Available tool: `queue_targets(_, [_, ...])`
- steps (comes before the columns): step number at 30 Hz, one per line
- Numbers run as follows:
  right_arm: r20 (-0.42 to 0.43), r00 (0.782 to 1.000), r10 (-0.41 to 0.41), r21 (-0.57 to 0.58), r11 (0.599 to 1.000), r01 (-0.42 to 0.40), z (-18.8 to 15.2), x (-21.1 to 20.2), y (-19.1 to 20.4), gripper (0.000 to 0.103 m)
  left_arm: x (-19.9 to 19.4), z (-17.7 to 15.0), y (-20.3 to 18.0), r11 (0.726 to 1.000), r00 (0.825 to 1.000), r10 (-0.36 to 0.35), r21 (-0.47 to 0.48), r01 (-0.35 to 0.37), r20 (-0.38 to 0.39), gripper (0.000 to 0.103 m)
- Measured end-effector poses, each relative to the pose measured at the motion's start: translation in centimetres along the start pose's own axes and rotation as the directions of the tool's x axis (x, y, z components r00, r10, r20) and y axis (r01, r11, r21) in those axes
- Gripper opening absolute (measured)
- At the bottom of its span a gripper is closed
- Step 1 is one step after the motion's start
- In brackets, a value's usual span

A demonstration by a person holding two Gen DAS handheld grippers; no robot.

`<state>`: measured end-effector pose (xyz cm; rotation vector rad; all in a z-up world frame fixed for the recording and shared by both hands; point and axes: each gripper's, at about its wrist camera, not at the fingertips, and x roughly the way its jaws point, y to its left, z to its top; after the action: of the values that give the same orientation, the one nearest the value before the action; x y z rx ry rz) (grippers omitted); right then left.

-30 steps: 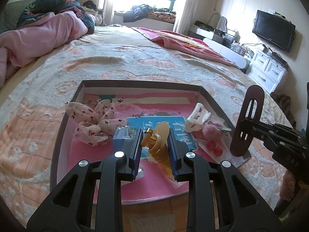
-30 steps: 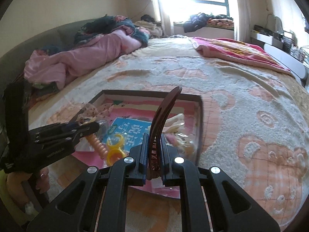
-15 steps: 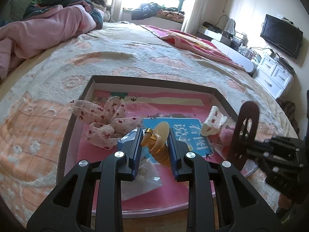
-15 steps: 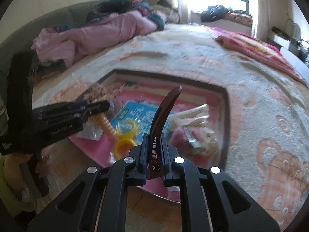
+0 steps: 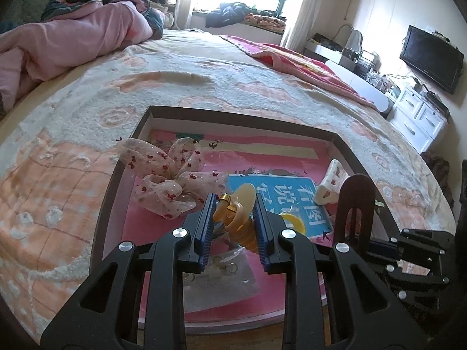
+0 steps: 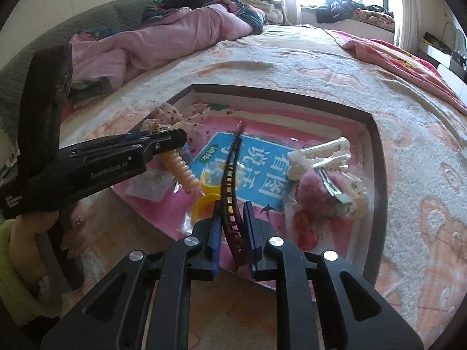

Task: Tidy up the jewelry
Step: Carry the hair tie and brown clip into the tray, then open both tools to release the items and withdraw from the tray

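A dark-framed tray with a pink lining lies on the bed and also shows in the right wrist view. My left gripper is shut on a yellow spiral hair tie, held above the tray's near part; it also shows from the right wrist. My right gripper is shut on a dark brown hair clip, which stands upright at the tray's near right in the left wrist view. A pink floral scrunchie and a white claw clip lie in the tray.
A blue card, a yellow ring, a clear bag of small rings and bagged pink hair pieces lie in the tray. The bedspread surrounds it. A pink quilt lies far left. A TV and drawers stand right.
Both grippers have moved closer over the tray with their loads. The brown clip has tilted and sunk lower toward the tray's near right part.
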<state>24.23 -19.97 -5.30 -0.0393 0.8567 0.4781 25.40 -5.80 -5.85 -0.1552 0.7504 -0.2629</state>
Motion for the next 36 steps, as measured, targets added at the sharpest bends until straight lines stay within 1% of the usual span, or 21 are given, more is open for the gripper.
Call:
queue_targets(3, [-0.006,1.000,0.009,0.008,1.000,-0.009,-0.3,0.0,0.2,0.022,-0.1,0.0,0.2,1.000,1.000,0.001,-0.003,-0.001,0.000,0.019])
queue_targets(5, [-0.001,1.000,0.006,0.005,1.000,-0.006,-0.5,-0.1,0.4,0.030,-0.1,0.0,0.3,1.000,1.000,0.001,-0.004,-0.001,-0.002,0.019])
queue_targets(8, [0.002,1.000,0.005,0.004,1.000,-0.005,-0.6,-0.4,0.6,0.035,-0.2,0.0,0.3,1.000,1.000,0.001,-0.006,-0.001,-0.002,0.020])
queue_targets(13, [0.033,0.999,-0.009,-0.007,1.000,0.010,-0.8,-1.5,0.9,0.043,-0.7,-0.1,0.2,1.000,1.000,-0.007,-0.009,0.007,0.001,0.022])
queue_targets(14, [0.039,0.999,-0.014,-0.008,1.000,0.014,-0.8,-1.7,0.8,0.045,-0.8,-0.1,0.1,1.000,1.000,-0.009,-0.009,0.009,0.003,0.024])
queue_targets(17, [0.065,0.998,-0.028,-0.008,1.000,0.028,-0.9,-2.6,0.6,0.048,-1.5,-0.1,-0.1,1.000,1.000,-0.020,-0.004,0.020,0.013,0.033])
queue_targets(19, [0.082,0.996,-0.039,0.001,0.999,0.039,-0.9,-3.2,0.4,0.050,-1.9,-0.1,-0.4,1.000,1.000,-0.022,0.001,0.022,0.019,0.035])
queue_targets(21, [0.095,0.994,-0.049,0.008,0.999,0.048,-0.8,-3.6,0.2,0.052,-2.2,0.0,-0.5,1.000,0.999,-0.025,0.003,0.025,0.025,0.040])
queue_targets(22, [0.105,0.993,-0.058,0.013,0.998,0.057,-0.8,-3.9,0.1,0.054,-2.4,0.0,-0.6,1.000,0.999,-0.026,0.003,0.026,0.028,0.041])
queue_targets(26, [0.139,0.986,-0.093,0.037,0.995,0.089,-0.9,-5.2,-0.4,0.062,-3.3,0.3,-0.9,1.000,0.999,-0.022,0.006,0.021,0.043,0.044])
queue_targets(27, [0.147,0.985,-0.095,0.044,0.995,0.089,-1.0,-5.5,-0.5,0.063,-3.6,0.4,-1.0,1.000,0.999,-0.022,0.005,0.022,0.048,0.046])
queue_targets(30, [0.177,0.978,-0.111,0.059,0.993,0.102,-1.1,-6.5,-0.7,0.071,-4.5,0.6,-1.1,1.000,0.998,-0.024,0.002,0.024,0.066,0.052])
queue_targets(32, [0.199,0.971,-0.130,0.061,0.991,0.120,-1.2,-7.3,-0.7,0.077,-5.1,0.7,-1.2,1.000,0.997,-0.023,0.003,0.023,0.077,0.054])
queue_targets(34, [0.210,0.968,-0.138,0.061,0.990,0.128,-1.4,-7.7,-0.6,0.080,-5.7,0.8,-1.2,1.000,0.996,-0.022,0.003,0.021,0.086,0.056])
queue_targets(36, [0.229,0.963,-0.145,0.065,0.989,0.134,-1.6,-8.3,-0.5,0.083,-6.4,0.9,-1.3,1.000,0.995,-0.016,0.007,0.015,0.098,0.064])
